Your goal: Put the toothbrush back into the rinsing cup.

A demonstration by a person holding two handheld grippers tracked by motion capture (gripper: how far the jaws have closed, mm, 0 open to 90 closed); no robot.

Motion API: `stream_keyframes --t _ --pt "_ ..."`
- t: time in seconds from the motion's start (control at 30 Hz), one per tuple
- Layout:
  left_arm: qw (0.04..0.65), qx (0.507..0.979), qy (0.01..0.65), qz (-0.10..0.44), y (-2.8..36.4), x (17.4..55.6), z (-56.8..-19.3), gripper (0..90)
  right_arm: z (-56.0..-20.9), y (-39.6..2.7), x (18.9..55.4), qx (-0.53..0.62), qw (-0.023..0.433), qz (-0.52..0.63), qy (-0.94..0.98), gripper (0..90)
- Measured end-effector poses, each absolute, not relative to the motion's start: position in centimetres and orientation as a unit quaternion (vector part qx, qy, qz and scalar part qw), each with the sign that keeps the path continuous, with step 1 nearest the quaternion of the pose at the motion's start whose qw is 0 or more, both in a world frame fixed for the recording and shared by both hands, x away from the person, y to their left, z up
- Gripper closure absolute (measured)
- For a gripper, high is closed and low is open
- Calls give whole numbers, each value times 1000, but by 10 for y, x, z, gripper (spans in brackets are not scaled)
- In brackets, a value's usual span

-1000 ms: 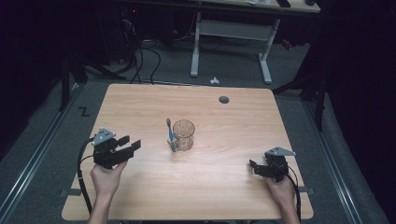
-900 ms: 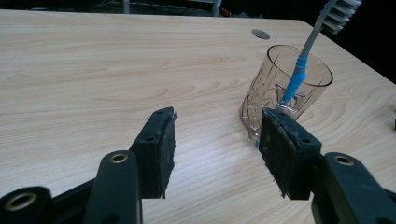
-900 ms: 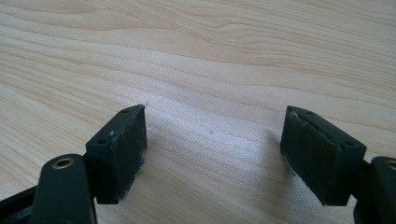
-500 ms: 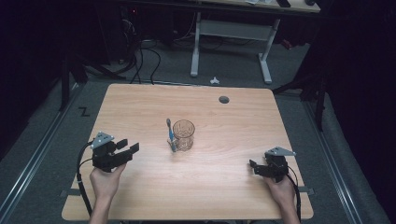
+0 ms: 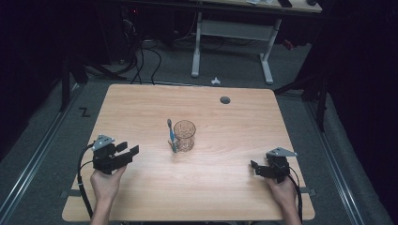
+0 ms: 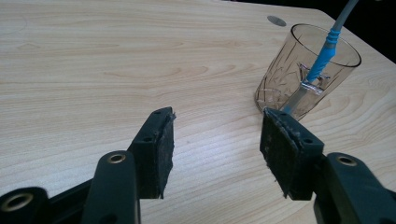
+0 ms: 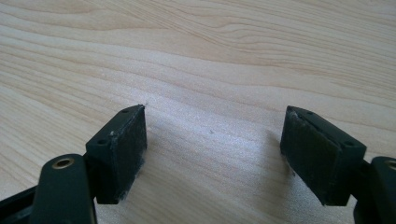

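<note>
Both grippers sitting released and empty: left gripper [image 5: 127, 151] aiming at toothbrush [image 5: 172, 136] leaning on glass [image 5: 184, 135], right gripper [image 5: 256, 167] idling on surface [image 5: 141, 108].

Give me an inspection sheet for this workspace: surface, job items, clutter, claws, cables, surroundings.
Surface: wooden table, bare wood, round grommet hole near far edge.
Job's things: clear cut-glass tumbler upright at centre; blue-handled toothbrush beside it on the left, leaning against its outside.
Clutter: nothing seen.
Claws: left claw open, empty, aimed toward the tumbler; right claw open, empty, over bare wood.
Cables: one trails from each claw; loose black cables on floor beyond the table.
Surroundings: dark room, white desk frame behind.
</note>
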State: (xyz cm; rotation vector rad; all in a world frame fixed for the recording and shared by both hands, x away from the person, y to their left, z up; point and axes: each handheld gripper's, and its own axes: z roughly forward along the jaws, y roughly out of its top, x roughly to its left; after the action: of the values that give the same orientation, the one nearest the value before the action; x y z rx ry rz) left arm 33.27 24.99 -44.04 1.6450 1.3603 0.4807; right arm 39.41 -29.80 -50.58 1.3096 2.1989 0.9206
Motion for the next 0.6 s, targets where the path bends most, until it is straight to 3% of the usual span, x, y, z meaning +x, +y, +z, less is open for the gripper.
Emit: stream_keyframes --t 0.6 --pt "448 667 564 189 250 336 -454 434 -506 -298 394 471 209 331 791 229"
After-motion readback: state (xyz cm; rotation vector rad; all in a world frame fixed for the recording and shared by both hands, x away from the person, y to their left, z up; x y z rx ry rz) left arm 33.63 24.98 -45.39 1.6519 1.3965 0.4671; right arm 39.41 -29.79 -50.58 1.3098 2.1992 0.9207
